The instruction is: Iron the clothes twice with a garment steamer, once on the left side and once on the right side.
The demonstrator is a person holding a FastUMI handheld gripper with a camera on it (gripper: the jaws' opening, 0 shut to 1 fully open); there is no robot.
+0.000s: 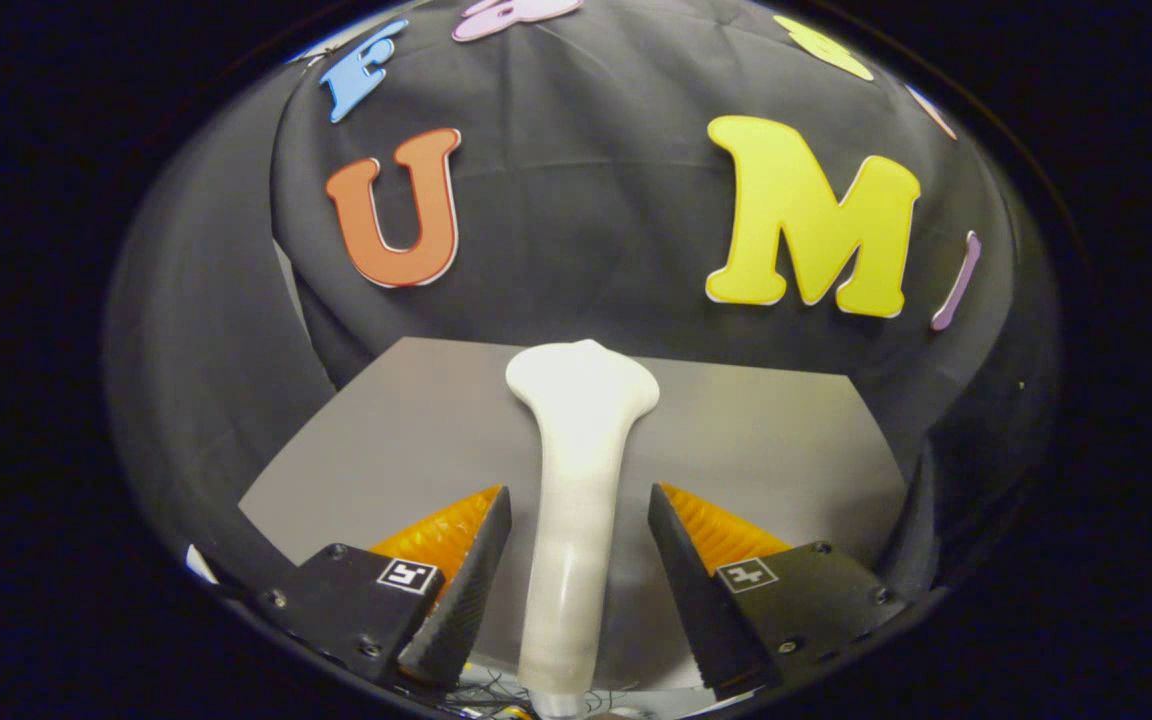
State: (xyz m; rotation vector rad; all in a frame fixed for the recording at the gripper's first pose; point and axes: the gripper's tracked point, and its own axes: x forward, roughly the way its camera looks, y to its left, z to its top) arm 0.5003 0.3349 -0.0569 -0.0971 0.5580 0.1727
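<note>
In the gripper view, the white garment steamer [576,500] stands upright on the grey table [786,440], in the gap between the two fingers of the gripper [579,530]. The fingers are spread apart, one on each side of the handle, and neither one touches it. The wide head of the steamer rises beyond the fingertips. I judge the task is at its start: the handle must be gripped first, and both ironing passes are left.
</note>
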